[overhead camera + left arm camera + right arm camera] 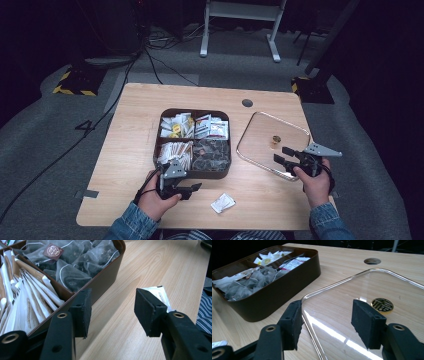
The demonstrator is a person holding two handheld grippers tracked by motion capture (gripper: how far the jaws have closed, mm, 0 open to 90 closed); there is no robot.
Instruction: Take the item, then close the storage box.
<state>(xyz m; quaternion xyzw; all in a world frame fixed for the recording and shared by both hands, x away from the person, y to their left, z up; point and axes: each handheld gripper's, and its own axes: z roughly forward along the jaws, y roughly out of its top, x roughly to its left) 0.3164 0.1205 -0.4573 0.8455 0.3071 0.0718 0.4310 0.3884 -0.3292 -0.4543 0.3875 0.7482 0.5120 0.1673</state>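
A brown four-part box (pixel 159 150) of sachets and tea bags sits mid-table. Its clear lid (pixel 260 131) with a gold emblem (pixel 276 139) lies flat to the right. My left gripper (pixel 193 190) hovers at the box's near wall, open, with bare table between its jaws (pixel 112 305). A white sachet (pixel 223 203) lies just beyond its right jaw (pixel 160 293). My right gripper (pixel 282 154) stands open over the lid's near-left edge (pixel 312 322). The rim runs between the jaws and the pads do not press on it.
Pyramid tea bags (pixel 75 262) fill the box's near-right part, and paper sticks (pixel 30 302) the near-left. A cable hole (pixel 247 103) sits at the table's far edge. The box wall (pixel 277 295) stands left of the lid. Bare wood lies around the sachet.
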